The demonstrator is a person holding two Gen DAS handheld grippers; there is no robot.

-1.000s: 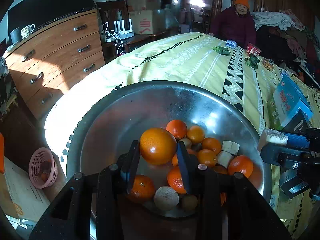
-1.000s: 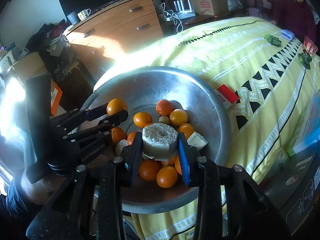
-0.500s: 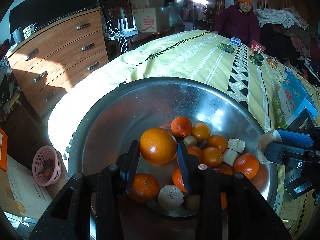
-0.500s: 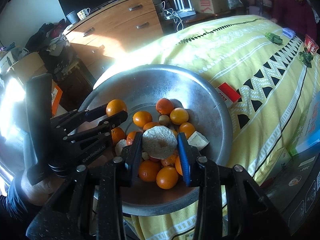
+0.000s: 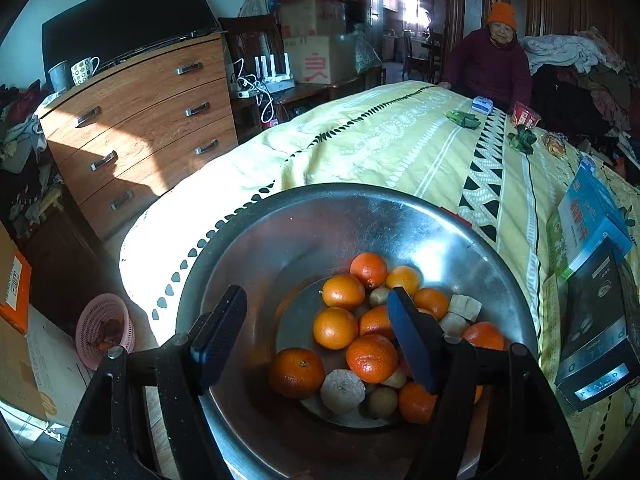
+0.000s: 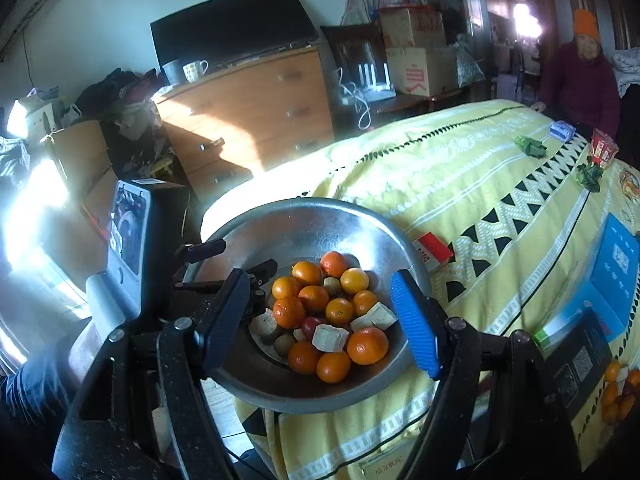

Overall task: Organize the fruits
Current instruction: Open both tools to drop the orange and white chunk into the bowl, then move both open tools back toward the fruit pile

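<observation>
Blue box [image 5: 592,216], red pack [image 6: 432,250], beside bowl [image 5: 460,248]

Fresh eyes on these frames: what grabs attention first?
The big steel bowl at the near edge of the yellow bedspread, piled with oranges and pale fruit chunks. Both the left gripper and right gripper hang open above it, holding nothing. At the bed's far end sits a woman in an orange hat.

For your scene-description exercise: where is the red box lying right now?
In the right wrist view, the red box lies on the yellow bedspread, against the metal bowl's right rim.
</observation>
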